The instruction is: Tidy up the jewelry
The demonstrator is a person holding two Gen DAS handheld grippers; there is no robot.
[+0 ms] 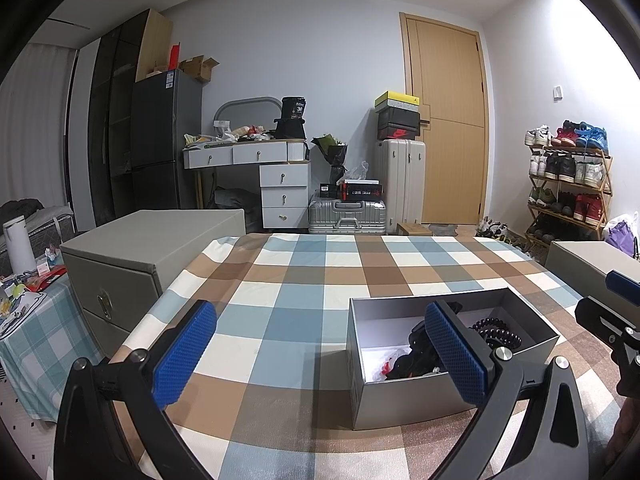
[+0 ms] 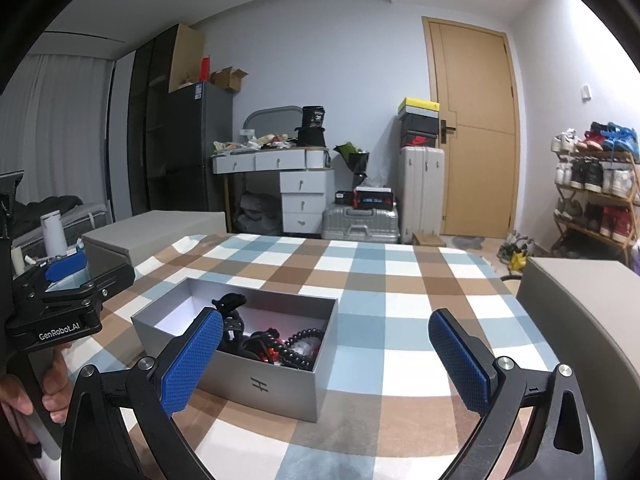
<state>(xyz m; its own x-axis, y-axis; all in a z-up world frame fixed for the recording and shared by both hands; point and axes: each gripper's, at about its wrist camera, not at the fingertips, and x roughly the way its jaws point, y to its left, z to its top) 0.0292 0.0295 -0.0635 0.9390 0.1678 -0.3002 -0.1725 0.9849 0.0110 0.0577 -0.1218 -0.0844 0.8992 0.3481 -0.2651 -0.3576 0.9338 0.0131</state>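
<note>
An open silver box [image 1: 400, 396] [image 2: 276, 384] sits on the checked tablecloth [image 1: 304, 280] [image 2: 380, 280]. It holds a heap of jewelry: dark bead bracelets [image 1: 498, 330] [image 2: 302, 344], black pieces and red bits [image 2: 270, 346]. My left gripper [image 1: 320, 354] is open and empty, above the cloth just left of the box, its right finger in front of the box. My right gripper [image 2: 326, 360] is open and empty, its left finger over the box's near left side. Each gripper shows at the edge of the other view.
A grey drawer box [image 1: 132, 268] [image 2: 152, 232] stands at the table's left edge and another [image 2: 588, 312] at the right. Beyond are a dresser [image 1: 276, 176], suitcases [image 1: 348, 216], a shoe rack [image 1: 568, 188] and a door. A cluttered side table [image 1: 28, 308] is left.
</note>
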